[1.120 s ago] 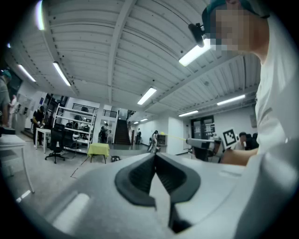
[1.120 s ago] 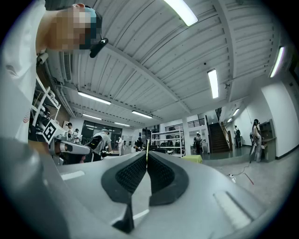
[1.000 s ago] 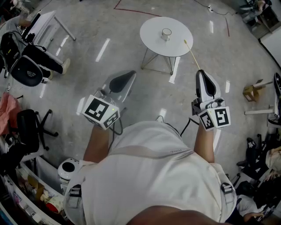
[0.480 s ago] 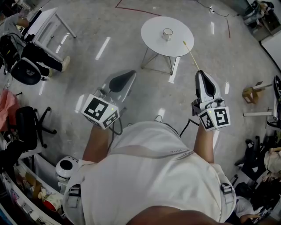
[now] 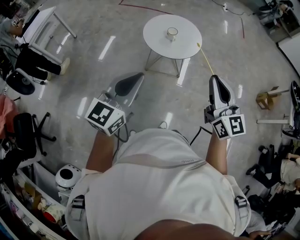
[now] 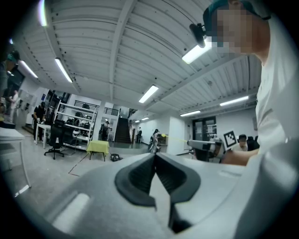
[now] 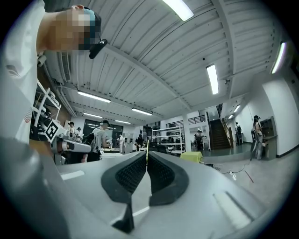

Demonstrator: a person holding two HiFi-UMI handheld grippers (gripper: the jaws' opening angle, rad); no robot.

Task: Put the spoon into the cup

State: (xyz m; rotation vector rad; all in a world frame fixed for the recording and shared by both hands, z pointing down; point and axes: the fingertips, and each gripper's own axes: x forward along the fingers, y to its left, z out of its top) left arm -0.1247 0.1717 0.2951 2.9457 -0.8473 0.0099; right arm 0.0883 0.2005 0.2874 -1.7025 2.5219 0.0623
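Note:
A small white cup [image 5: 172, 32] stands in the middle of a round white table [image 5: 187, 28] on the floor ahead of me. My right gripper [image 5: 216, 78] is shut on the handle end of a thin yellow spoon [image 5: 205, 58]. The spoon points up and left, and its tip shows over the table's right edge. In the right gripper view the spoon [image 7: 147, 157] pokes out as a sliver between the closed jaws of the right gripper [image 7: 146, 155]. My left gripper [image 5: 137, 78] hangs level beside it, shut on nothing. Seen from the left gripper [image 6: 154, 155], the right gripper [image 6: 205, 145] holds the spoon [image 6: 175, 138].
A seated person [image 5: 35, 58] and a white desk [image 5: 40, 18] are at the far left, with office chairs [image 5: 28, 136] nearer. A small wooden stool [image 5: 265, 99] stands at the right. Shelves with clutter line the lower left [image 5: 28, 201]. Red tape [image 5: 140, 8] marks the floor beyond the table.
The picture has shifted a little: table and cup now lie slightly further left and up. Both grippers keep their pose, and the right one still holds the spoon.

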